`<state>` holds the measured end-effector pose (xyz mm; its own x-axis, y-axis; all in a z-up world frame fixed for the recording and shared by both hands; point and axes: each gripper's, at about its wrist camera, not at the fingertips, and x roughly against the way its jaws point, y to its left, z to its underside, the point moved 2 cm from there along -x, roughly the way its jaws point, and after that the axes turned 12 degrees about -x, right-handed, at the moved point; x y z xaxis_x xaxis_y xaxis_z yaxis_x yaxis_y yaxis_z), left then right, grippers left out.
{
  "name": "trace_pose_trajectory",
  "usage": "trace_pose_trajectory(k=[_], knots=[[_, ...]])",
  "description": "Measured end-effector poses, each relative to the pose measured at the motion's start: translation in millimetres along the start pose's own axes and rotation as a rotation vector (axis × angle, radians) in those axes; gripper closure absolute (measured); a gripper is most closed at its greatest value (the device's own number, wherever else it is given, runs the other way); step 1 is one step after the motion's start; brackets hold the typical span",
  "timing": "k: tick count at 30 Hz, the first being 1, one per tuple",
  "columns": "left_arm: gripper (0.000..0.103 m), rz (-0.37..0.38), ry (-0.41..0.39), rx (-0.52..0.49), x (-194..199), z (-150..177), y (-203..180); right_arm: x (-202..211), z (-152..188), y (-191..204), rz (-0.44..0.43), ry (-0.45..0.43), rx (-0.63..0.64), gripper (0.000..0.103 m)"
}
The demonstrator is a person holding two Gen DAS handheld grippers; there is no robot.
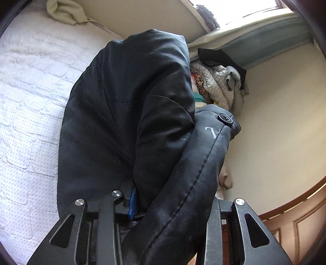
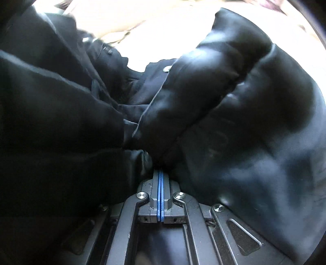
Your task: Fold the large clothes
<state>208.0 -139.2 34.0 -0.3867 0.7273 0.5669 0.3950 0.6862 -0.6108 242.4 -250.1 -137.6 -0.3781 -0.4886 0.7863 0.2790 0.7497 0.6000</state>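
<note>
A large black padded jacket (image 1: 126, 114) hangs in front of the left wrist camera, over a white quilted bed (image 1: 30, 102). Its stitched front edge with a black snap button (image 1: 225, 118) drapes across my left gripper (image 1: 142, 205). One blue pad (image 1: 132, 203) shows; the jaws are shut on the jacket fabric. In the right wrist view the same jacket (image 2: 234, 122) fills the frame in puffy folds. My right gripper (image 2: 160, 173) is shut, its blue pads pressed together, with jacket fabric pinched at the tips.
A pile of folded clothes (image 1: 220, 85) sits at the bed's far corner against a cream wall. A pale cloth (image 1: 65, 12) lies at the far end of the bed. A window (image 1: 244, 10) is above. Wooden panelling (image 1: 295, 220) is at lower right.
</note>
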Motion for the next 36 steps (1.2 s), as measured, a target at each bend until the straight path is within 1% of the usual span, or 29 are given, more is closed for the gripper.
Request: trace_pose_trajectory(k=[1, 2, 3, 4, 6, 8, 9, 11, 12, 14, 15, 16, 17, 18, 22, 27, 31, 32, 33, 34, 35, 36], knots=[[0.064, -0.009, 0.005, 0.001, -5.0, 0.8, -3.6, 13.9, -2.8, -8.7, -0.016, 0.018, -0.052, 0.103], [0.064, -0.015, 0.012, 0.0, -8.1, 6.2, -3.1, 29.0, -4.8, -18.0, -0.04, 0.021, -0.103, 0.1], [0.064, -0.022, 0.02, -0.004, -13.5, 8.5, -4.9, 39.6, -7.0, -23.8, -0.06, 0.017, -0.134, 0.086], [0.064, -0.029, 0.025, -0.01, -14.9, 15.4, -9.1, 56.7, -8.1, -33.6, -0.088, 0.003, -0.173, 0.079], [0.063, -0.053, 0.04, -0.027, -27.2, 21.3, -16.1, 96.3, -6.9, -54.8, -0.103, -0.062, -0.218, 0.062], [0.063, -0.077, 0.054, -0.039, -37.8, 27.9, -22.3, 124.9, -4.4, -69.6, -0.123, -0.115, -0.248, 0.055], [0.062, -0.09, 0.063, -0.046, -44.5, 31.8, -24.3, 141.1, -3.4, -78.4, -0.154, -0.144, -0.273, 0.053], [0.061, -0.121, 0.081, -0.073, -56.7, 40.9, -30.8, 163.4, -2.0, -92.2, -0.258, -0.18, -0.321, 0.047], [0.061, -0.135, 0.089, -0.088, -61.8, 44.2, -33.3, 172.1, -1.6, -98.6, -0.345, -0.187, -0.349, 0.044], [0.06, -0.168, 0.104, -0.129, -72.2, 54.0, -39.4, 178.7, -1.4, -103.0, -0.487, -0.168, -0.366, 0.039], [0.059, -0.182, 0.11, -0.149, -75.9, 58.6, -41.9, 179.7, -1.5, -102.7, -0.528, -0.151, -0.36, 0.035], [0.059, -0.194, 0.114, -0.172, -78.6, 63.3, -44.5, 178.3, -3.2, -97.9, -0.563, -0.131, -0.339, 0.033], [0.059, -0.203, 0.115, -0.187, -79.8, 65.8, -46.7, 176.9, -4.6, -94.5, -0.571, -0.121, -0.322, 0.03], [0.059, -0.211, 0.116, -0.2, -80.4, 67.6, -48.3, 170.2, -10.0, -83.0, -0.561, -0.112, -0.304, 0.029], [0.058, -0.24, 0.117, -0.236, -78.0, 70.4, -50.9, 147.9, -21.9, -63.8, -0.482, -0.059, -0.258, 0.028], [0.056, -0.259, 0.133, -0.275, -79.4, 76.7, -54.6, 125.1, -22.5, -35.2, -0.387, 0.008, -0.195, 0.027], [0.054, -0.269, 0.146, -0.308, -86.9, 76.8, -61.3, 104.6, -30.3, -25.4, -0.307, 0.039, -0.132, 0.027], [0.052, -0.271, 0.15, -0.312, -89.1, 75.4, -62.9, 100.9, -32.0, -24.5, -0.29, 0.049, -0.121, 0.028], [0.051, -0.277, 0.159, -0.315, -90.3, 75.1, -63.4, 93.5, -31.5, -21.6, -0.272, 0.057, -0.111, 0.034], [0.047, -0.277, 0.171, -0.32, -91.1, 74.7, -63.2, 87.9, -32.2, -19.6, -0.252, 0.064, -0.1, 0.039], [0.043, -0.273, 0.183, -0.322, -92.9, 73.2, -64.6, 84.3, -32.7, -18.9, -0.24, 0.068, -0.095, 0.049], [0.041, -0.264, 0.195, -0.323, -91.3, 72.5, -64.4, 79.2, -34.0, -19.0, -0.227, 0.072, -0.094, 0.058]])
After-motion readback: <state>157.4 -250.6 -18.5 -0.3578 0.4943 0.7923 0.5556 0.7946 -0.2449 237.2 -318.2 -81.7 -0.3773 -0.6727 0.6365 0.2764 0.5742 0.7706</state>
